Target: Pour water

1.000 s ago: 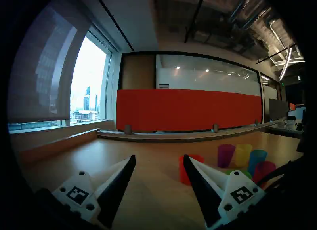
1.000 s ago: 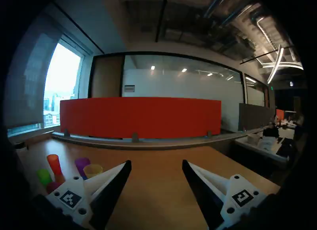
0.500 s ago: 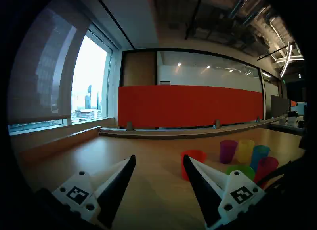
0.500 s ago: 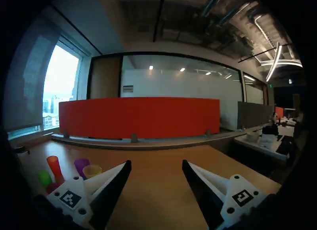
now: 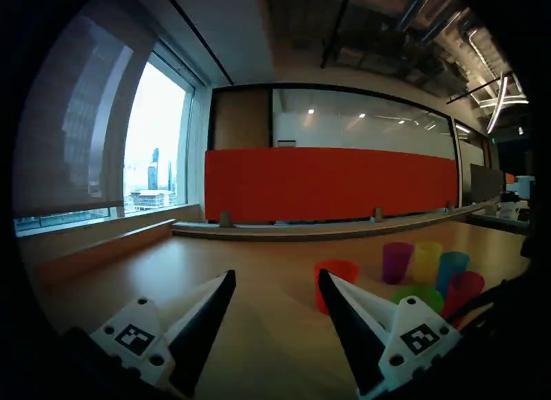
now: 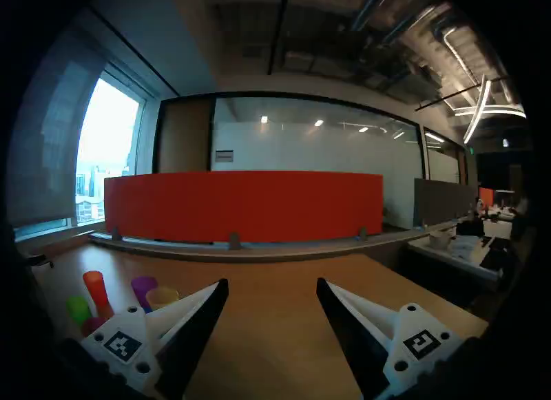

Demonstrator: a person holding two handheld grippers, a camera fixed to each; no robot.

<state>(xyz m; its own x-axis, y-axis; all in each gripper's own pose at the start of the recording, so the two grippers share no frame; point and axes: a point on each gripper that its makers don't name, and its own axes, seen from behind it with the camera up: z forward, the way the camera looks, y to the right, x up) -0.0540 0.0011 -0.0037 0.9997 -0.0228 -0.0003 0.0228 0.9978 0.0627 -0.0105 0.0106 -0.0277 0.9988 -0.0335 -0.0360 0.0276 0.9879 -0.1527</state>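
Hovering above the wooden table, the left gripper has its fingers spread well apart. Red cup stands upright just past the fingertips, its lower right side hidden behind one finger. To its right, close together: purple cup, yellow cup, blue cup, crimson cup, green cup, the last two partly behind the gripper body. Right gripper is likewise spread apart over the table, the cups low at the left of its view. Red partition lines the far table edge; window beside it.
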